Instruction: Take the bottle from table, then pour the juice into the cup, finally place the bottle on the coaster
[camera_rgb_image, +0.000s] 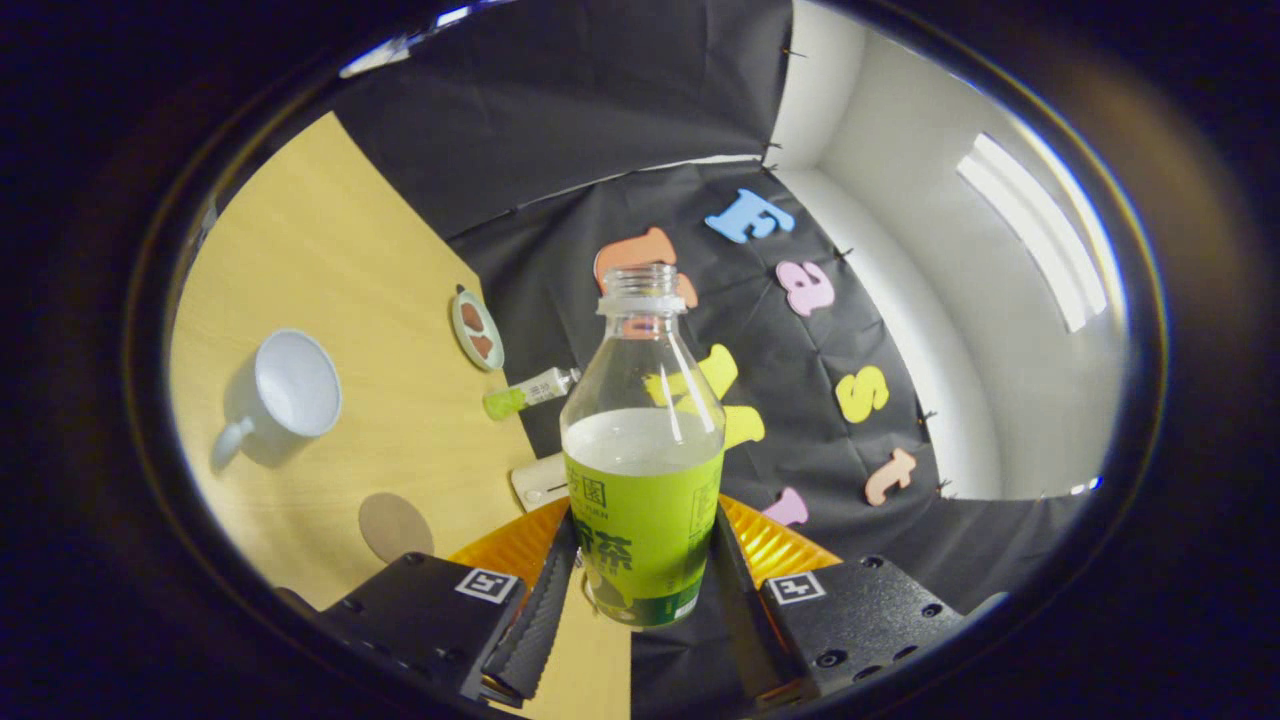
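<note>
Between the jaws of the gripper (642, 590) stands the bottle (643, 450), and both fingers (540, 615) press against its lower body, one on each side of the green label, so the jaws are pinching it. The bottle has no cap on its neck. It is clear above the label and holds a pale liquid that reaches roughly to the label's top edge. It sits in line with the fingers, its open mouth pointing away from them, and its base is lifted clear of the wooden worktop (340, 300), which appears tilted off to the bottle's left.

On that worktop, well to the left of the bottle, a white cup (280, 395) with a handle shows its open, empty inside. Nearer the fingers than the cup lies a round brownish coaster (395, 525), flat on the wood and apart from the cup. Beyond the cup, toward the booth's black cloth wall (560, 110), there is a small round dish (477, 329) with something brown in it. Just left of the bottle's shoulder lies a small tube (530, 392) with a green end, and below it a pale oblong object (540, 480) partly hidden by the bottle; I cannot tell what it is. An orange ribbed thing (790, 545) shows behind the bottle's base, just above the fingers.
</note>
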